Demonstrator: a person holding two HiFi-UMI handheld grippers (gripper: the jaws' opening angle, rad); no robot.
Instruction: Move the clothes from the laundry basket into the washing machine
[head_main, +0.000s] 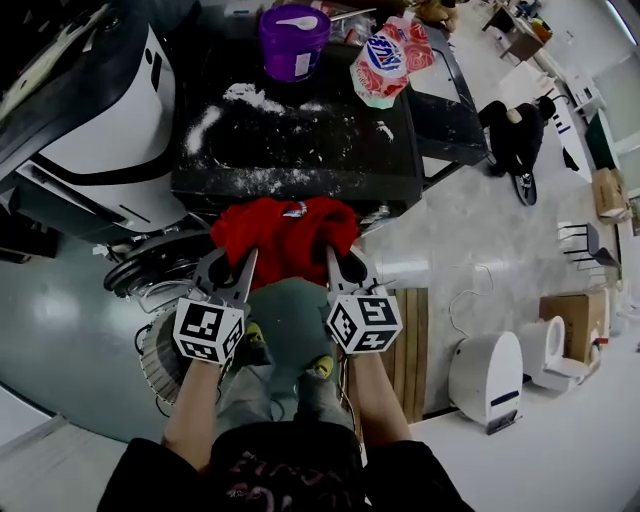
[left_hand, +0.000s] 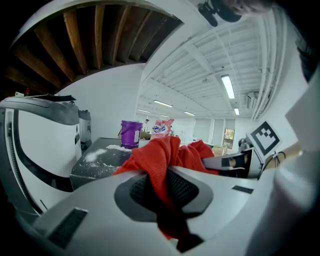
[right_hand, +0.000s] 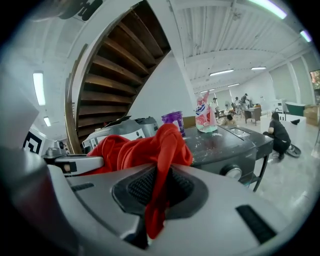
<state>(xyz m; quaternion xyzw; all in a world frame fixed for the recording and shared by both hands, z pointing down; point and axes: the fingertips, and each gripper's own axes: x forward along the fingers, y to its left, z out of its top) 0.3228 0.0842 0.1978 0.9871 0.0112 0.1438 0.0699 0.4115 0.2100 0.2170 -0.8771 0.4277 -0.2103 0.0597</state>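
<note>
Between the grippers, the red garment (head_main: 283, 232) stretches crosswise, left gripper (head_main: 247, 260) and right gripper (head_main: 329, 256) each pinching an end. The white machine (head_main: 100, 130), probably the washer, sits nearer the left.

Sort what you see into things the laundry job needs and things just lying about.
Job: red garment, clamped by left gripper and right gripper; wire basket; washing machine.
Lying about: purple tub, pink bag, cardboard box.

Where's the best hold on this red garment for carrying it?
Take the red garment by its near edge at two spread folds, from the person's side: the left gripper and right gripper are each shut on one. It is limp, so separated pinches should limit sagging.
</note>
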